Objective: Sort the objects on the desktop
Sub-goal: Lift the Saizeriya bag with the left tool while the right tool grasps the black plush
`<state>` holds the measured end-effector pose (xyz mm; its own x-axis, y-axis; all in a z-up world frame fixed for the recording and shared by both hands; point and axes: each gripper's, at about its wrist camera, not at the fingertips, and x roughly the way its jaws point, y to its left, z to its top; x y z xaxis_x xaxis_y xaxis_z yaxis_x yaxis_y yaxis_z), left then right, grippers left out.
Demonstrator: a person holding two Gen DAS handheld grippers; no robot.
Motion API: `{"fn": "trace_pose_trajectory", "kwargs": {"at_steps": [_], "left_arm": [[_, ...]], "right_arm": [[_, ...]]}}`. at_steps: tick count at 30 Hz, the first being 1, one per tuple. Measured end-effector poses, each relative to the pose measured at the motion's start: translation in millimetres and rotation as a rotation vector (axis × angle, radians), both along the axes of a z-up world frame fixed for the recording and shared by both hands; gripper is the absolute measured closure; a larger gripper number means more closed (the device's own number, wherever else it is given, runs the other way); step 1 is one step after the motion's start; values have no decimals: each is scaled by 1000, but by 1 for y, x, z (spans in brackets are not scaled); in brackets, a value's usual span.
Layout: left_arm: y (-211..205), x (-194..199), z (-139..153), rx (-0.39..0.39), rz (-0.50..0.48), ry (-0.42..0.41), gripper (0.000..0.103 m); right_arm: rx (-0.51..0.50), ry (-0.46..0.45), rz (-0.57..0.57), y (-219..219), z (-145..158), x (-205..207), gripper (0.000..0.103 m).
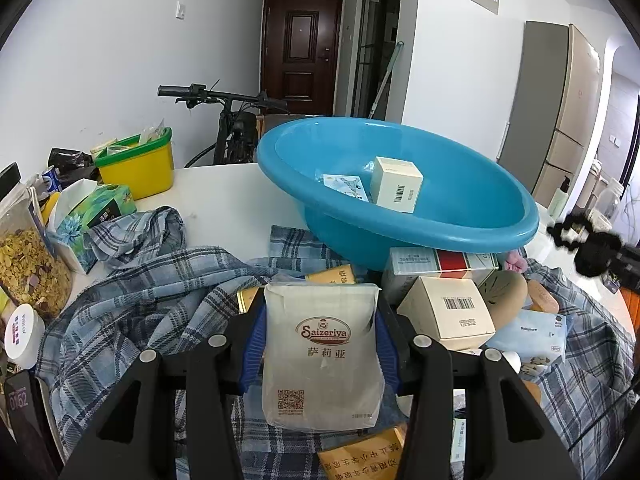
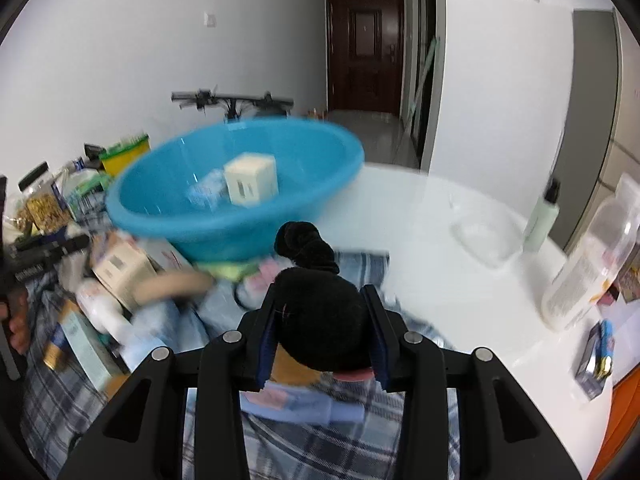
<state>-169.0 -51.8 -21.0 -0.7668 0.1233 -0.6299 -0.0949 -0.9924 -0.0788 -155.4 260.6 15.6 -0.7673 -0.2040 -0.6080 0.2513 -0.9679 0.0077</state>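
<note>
My left gripper [image 1: 320, 312] is shut on a white Saizeriya wet-wipe packet [image 1: 320, 356], held above the plaid cloth [image 1: 132, 312]. A blue plastic basin [image 1: 400, 196] sits just beyond it, holding a cream box [image 1: 396, 190] and a small light packet [image 1: 346, 186]. My right gripper [image 2: 322, 308] is shut on a black fuzzy fabric item [image 2: 316, 300], held right of the basin [image 2: 240, 204]; it shows in the left wrist view [image 1: 584, 244] at the far right. The right wrist view is motion-blurred.
Boxes and packets [image 1: 448, 312] are piled on the cloth in front of the basin. A yellow bin [image 1: 138, 168], tissue box [image 1: 94, 216] and cereal jar [image 1: 28, 256] stand at left. A clear tub [image 2: 486, 236], bottle [image 2: 544, 216] and plastic jug [image 2: 588, 264] stand on the white table at right.
</note>
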Motion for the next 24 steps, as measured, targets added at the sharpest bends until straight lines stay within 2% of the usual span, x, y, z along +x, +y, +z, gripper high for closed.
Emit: {"fn": "trace_pose_trajectory", "kwargs": {"at_steps": [19,24], "left_arm": [[0,-2,-3,-13,11,-8,52],[-3,-2,-3,-13,18,-9,52]], "right_arm": [[5,229,148,-80,116,-32,65],[-64,246,164,-87,131,-49,65]]}}
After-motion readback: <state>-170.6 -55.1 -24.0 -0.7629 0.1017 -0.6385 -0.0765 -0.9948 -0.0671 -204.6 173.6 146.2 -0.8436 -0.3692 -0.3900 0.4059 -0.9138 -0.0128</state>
